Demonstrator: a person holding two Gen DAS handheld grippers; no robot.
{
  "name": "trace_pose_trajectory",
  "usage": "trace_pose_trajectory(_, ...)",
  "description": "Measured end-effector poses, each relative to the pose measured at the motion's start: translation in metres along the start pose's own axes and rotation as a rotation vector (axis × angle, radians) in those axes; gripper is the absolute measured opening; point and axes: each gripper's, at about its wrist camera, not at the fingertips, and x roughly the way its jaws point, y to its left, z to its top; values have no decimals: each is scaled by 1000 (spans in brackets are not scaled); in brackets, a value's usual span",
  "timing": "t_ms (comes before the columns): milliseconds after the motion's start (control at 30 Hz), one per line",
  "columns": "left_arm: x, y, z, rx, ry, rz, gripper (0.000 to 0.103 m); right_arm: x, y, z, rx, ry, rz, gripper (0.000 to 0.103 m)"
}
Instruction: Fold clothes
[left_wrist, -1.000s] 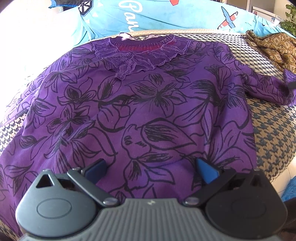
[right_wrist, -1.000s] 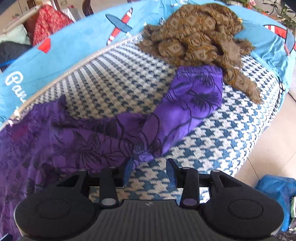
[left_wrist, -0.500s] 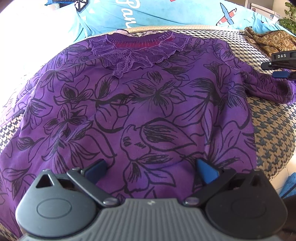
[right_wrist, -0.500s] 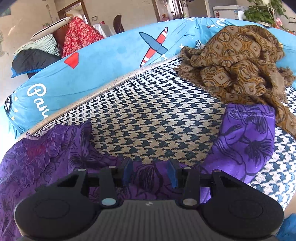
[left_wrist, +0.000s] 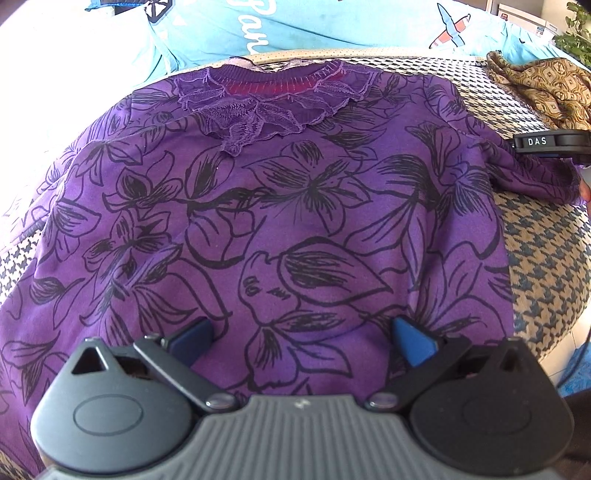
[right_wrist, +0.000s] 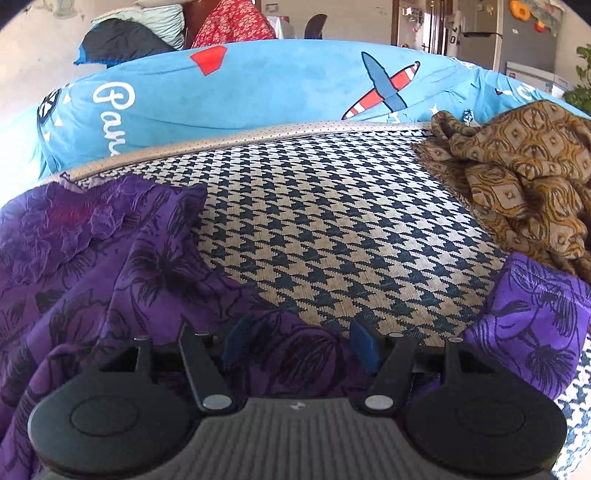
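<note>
Left wrist view: purple floral top (left_wrist: 303, 206) lies front-up and spread on the houndstooth mattress (left_wrist: 539, 258), lace collar (left_wrist: 266, 107) at the far end by the blue bolster (left_wrist: 295, 26); my left tongs (left_wrist: 303, 336) hover low over the hem area, blades spread wide, gripping nothing; fabric under them looks flat, no fold line visible yet.

Right wrist view: my right tongs (right_wrist: 299, 343) sit at the right sleeve (right_wrist: 280, 354), blue fingers (right_wrist: 364, 345) parted with sleeve cloth between them; looks like straddling, not pinching; the sleeve cuff (right_wrist: 535, 325) droops off to the right, near the brown patterned garment (right_wrist: 517, 173), which is bunched and untouched.

Progress, my read: early; the top is laid out and smoothed, but body unfolded, right sleeve still out to the side; left sleeve side is washed out by glare, can't tell its state.

Left to do: close on the sleeve, bring it across the chest, same for the other side, fold hem toward collar; then the brown piece.
</note>
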Motion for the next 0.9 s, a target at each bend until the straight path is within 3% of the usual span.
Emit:
trace_pose_trajectory(133, 0, 0, 0, -6, 1, 4, 103, 0, 5, -2, -43, -2, 17, 52)
trace_pose_trajectory(300, 0, 2, 0, -10, 0, 0, 103, -3, 16, -2, -103, -6, 38, 13)
trace_pose_trajectory(367, 0, 3, 1, -22, -1, -4, 103, -6, 14, 0, -81, -15, 26, 7)
trace_pose_trajectory(433, -1, 4, 1, -33, -4, -4, 103, -11, 6, 3, -20, -32, -2, 5)
trace_pose_trajectory(533, -2, 4, 2, -44, -2, -4, 103, -21, -24, 11, 175, -62, -81, 5)
trace_pose_trajectory(600, -2, 5, 2, -42, -1, -7, 103, -22, -42, 11, 297, -38, -88, 4)
trace_pose_trajectory(667, -4, 8, 0, -46, -2, -16, 103, -18, -44, 10, 301, 7, -121, 3)
trace_pose_trajectory(767, -8, 13, -3, -53, -4, -33, 103, -18, -31, 13, 207, 3, -278, 0)
trace_pose_trajectory(833, -10, 16, -5, -58, -6, -41, 103, -19, -35, 13, 222, 6, -391, 0)
trace_pose_trajectory(900, -14, 20, -8, -68, -9, -47, 103, -27, -43, 12, 284, 3, -347, 0)
